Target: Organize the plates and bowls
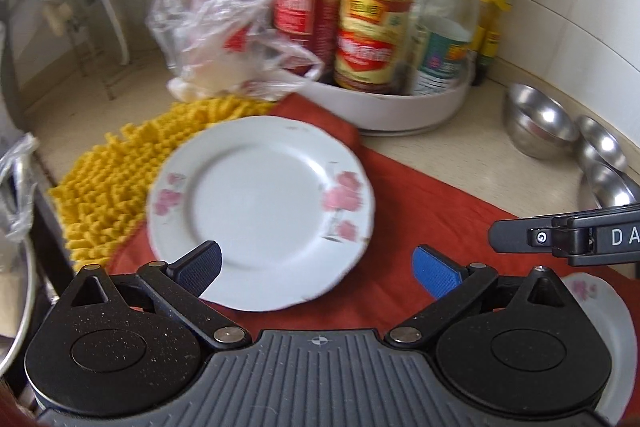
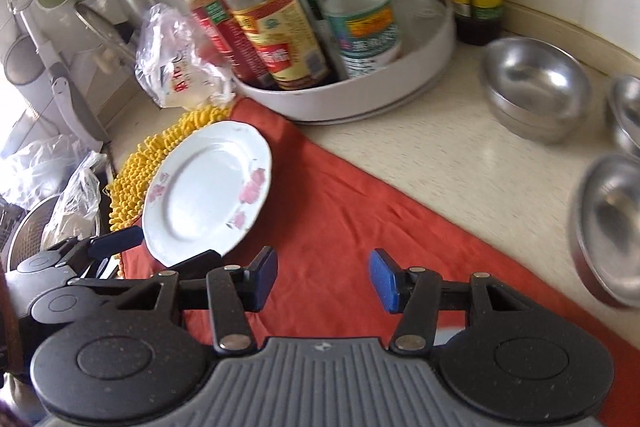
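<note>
On the table, the floral plate (image 1: pixel 260 211) lies at twelve o'clock just beyond the spread, empty left gripper (image 1: pixel 318 273), nearer than the half-spread, empty right gripper (image 2: pixel 324 281).

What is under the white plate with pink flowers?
The white floral plate rests partly on a fuzzy yellow mat and partly on an orange-red cloth. Whatever lies directly beneath its centre is covered.

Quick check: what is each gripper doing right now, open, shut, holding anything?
Left gripper: open, holding nothing, over the plate.
Right gripper: open, holding nothing, above the red cloth.
</note>
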`<state>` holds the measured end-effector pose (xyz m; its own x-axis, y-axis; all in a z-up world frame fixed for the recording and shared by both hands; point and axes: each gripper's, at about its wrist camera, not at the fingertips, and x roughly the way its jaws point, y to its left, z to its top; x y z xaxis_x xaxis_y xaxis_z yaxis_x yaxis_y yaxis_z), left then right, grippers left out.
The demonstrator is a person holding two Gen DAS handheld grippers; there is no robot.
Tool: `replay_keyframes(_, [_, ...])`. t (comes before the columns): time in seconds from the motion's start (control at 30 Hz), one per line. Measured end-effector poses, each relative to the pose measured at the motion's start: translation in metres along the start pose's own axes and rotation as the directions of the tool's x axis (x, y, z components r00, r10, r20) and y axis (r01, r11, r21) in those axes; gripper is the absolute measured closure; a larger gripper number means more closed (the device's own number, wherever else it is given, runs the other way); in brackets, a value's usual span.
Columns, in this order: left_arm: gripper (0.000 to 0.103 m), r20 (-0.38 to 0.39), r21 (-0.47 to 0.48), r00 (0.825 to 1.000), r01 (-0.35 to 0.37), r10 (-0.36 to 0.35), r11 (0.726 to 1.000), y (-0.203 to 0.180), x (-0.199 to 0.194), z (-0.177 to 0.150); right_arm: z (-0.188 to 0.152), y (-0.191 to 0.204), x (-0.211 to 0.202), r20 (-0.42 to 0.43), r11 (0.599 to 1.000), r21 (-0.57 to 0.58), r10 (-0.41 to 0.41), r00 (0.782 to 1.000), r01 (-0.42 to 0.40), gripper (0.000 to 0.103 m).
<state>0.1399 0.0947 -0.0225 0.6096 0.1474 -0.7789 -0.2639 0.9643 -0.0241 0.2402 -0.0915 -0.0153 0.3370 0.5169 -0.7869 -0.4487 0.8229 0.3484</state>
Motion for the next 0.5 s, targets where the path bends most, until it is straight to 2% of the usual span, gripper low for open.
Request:
replay_keyframes(0.17, [0.000, -0.017, -0.052, 0.998, -0.066, 0.066, 0.996, 0.036, 0.012, 0.008, 0.017, 0.018, 0.029, -0.028, 0.999, -0.025, 0.038, 0.999, -0.039, 0.052])
replay_keyframes(0.5, [0.000, -0.055, -0.053, 0.997, -0.054, 0.052, 0.997, 0.079, 0.049, 0.032, 0.029, 0.032, 0.077, -0.095, 0.998, 0.051, 0.027, 0.995, -0.022, 0.052])
